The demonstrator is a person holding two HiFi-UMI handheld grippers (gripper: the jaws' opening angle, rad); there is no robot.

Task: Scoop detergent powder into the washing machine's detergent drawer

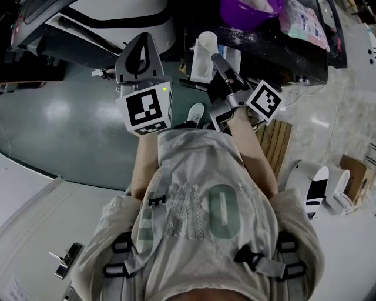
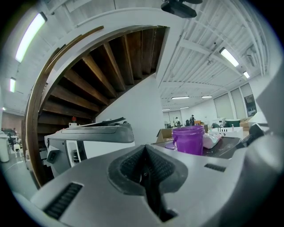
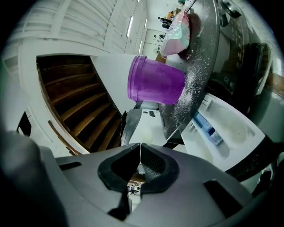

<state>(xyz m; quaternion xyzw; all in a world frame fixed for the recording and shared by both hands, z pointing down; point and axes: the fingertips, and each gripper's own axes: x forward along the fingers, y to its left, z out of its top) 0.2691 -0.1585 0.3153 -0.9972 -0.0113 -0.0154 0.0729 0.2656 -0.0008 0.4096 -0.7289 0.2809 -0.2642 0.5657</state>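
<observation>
A purple tub [image 1: 249, 10] [image 3: 155, 80] [image 2: 191, 139] stands on the dark top of the washing machine [image 3: 197, 66], with a pink and green detergent bag [image 1: 302, 20] [image 3: 177, 26] lying behind it. White powder is scattered over that top. The white detergent drawer [image 3: 230, 128] [image 1: 205, 56] is pulled out, with a blue insert in one compartment. My right gripper [image 1: 220, 62] [image 3: 139, 146] is shut and empty, held in front of and below the drawer. My left gripper [image 1: 141, 44] [image 2: 144, 150] is also shut and empty, off to the left of the machine.
A second white machine [image 2: 88, 135] stands to the left, under a wooden staircase [image 2: 102, 75]. The floor is dark green [image 1: 59, 117]. A wooden slat board [image 1: 276, 144] and white appliances [image 1: 317, 182] lie at the right. The person's own torso fills the lower head view.
</observation>
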